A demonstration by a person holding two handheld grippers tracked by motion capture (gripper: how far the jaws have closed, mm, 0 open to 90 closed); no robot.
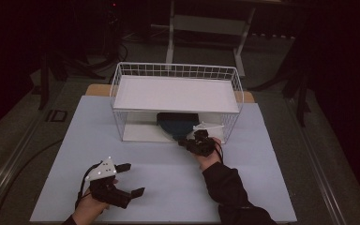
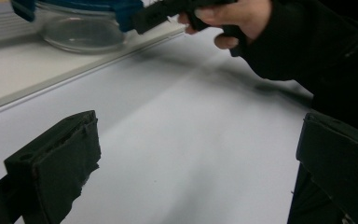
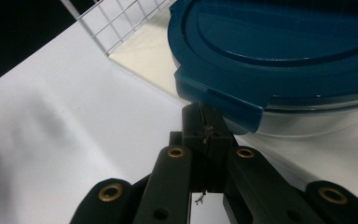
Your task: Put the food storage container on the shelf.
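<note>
Teal-lidded glass container [image 3: 279,60]: 1 | wire basket [image 1: 176,72]: 1 | grippers: 2

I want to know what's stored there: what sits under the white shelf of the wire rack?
A clear container with a blue lid sits under the shelf; the shelf covers its back part.

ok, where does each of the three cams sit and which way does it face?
High view: above the person's side, facing forward and down on the table and wire rack; both forearms, left gripper, right gripper.
Left gripper view: on the left gripper, looking across the table between its wide-apart jaws at the right hand and glass container.
Right gripper view: on the right gripper, jaws together, facing the container's blue lid at its latch.
Shared: all three show the container in the rack.
</note>
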